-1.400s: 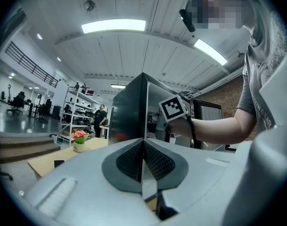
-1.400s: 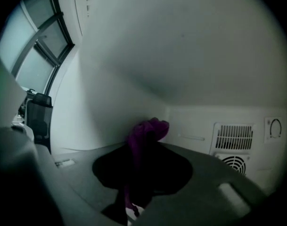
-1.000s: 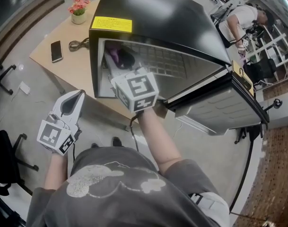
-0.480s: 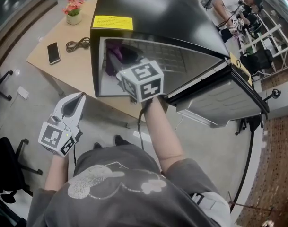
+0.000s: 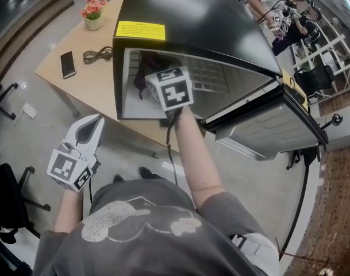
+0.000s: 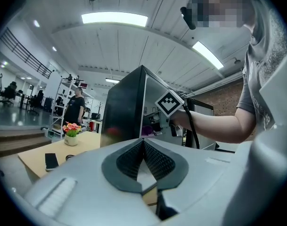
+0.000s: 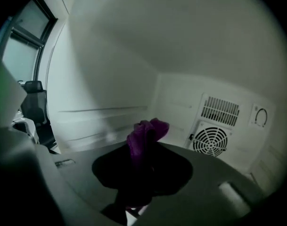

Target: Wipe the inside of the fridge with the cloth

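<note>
A black mini fridge (image 5: 180, 16) stands on a wooden table with its door (image 5: 266, 128) swung open to the right. My right gripper (image 5: 154, 80) reaches into the white interior, shut on a purple cloth (image 7: 145, 134). That cloth (image 5: 141, 77) bunches at the jaw tips, close to the left inner wall (image 7: 101, 102); whether it touches the wall is unclear. My left gripper (image 5: 89, 125) hangs low outside the fridge at the left, shut and holding nothing. In the left gripper view its pads (image 6: 155, 161) meet, with the fridge (image 6: 124, 112) beyond them.
A round fan grille (image 7: 210, 141), a slotted vent (image 7: 221, 109) and a dial (image 7: 261, 117) are on the fridge's back wall. On the table (image 5: 77, 79) lie a phone (image 5: 67, 64), a coiled cable (image 5: 97, 54) and a flower pot (image 5: 94, 10). Office chairs and people are around.
My right gripper has moved up and further into the fridge with the cloth. The left gripper has hardly moved.
</note>
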`<state>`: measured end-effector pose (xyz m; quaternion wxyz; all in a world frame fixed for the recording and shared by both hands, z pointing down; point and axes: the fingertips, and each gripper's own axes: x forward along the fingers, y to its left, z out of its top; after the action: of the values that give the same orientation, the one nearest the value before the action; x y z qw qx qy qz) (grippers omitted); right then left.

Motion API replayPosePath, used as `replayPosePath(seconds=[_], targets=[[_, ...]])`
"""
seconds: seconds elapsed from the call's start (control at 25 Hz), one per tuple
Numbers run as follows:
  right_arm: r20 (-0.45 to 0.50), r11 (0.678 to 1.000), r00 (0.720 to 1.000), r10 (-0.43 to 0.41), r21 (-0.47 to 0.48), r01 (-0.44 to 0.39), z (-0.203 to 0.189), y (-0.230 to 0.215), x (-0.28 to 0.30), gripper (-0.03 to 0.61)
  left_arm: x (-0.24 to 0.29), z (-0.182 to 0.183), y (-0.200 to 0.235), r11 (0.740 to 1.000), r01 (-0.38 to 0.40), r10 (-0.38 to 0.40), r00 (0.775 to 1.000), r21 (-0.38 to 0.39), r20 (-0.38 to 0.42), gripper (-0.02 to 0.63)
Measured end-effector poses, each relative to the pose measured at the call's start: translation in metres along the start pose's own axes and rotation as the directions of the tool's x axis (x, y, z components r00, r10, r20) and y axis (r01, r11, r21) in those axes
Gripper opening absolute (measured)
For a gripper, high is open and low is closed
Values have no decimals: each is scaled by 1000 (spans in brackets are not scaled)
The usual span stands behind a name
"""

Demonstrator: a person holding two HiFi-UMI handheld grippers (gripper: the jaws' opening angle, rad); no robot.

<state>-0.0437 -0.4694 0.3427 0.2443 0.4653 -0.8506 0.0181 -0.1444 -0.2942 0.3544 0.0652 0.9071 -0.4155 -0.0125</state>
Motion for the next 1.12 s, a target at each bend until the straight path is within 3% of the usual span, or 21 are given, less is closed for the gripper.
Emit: replayPosePath(seconds=[0.28,0.6,0.8,0.96,1.12], targets=[[-16,994,997,-76,71,77,-25,-55,-28,87,22,-7,-13,1000,20,-20,1000,-7,-15,18],[-66,962,967,-247,103,253,-65,-133,-76,87,57,-3,-33,998,56,-56,998,-1,-10,18],[-115,917,921,-371,108,383,-84,-172,-106,86,74,-6,-46,997,82,-82,996,1,-27,18],[-62,892,902,-428,130,433,-75,-177,-114,87,83,-9,-57,995,104,-104,994,-3,-37,18],[53,813,826,-562,218,539,-49,-196,-119,87,87,-8,-66,992,126,-126,991,-4,-38,18]])
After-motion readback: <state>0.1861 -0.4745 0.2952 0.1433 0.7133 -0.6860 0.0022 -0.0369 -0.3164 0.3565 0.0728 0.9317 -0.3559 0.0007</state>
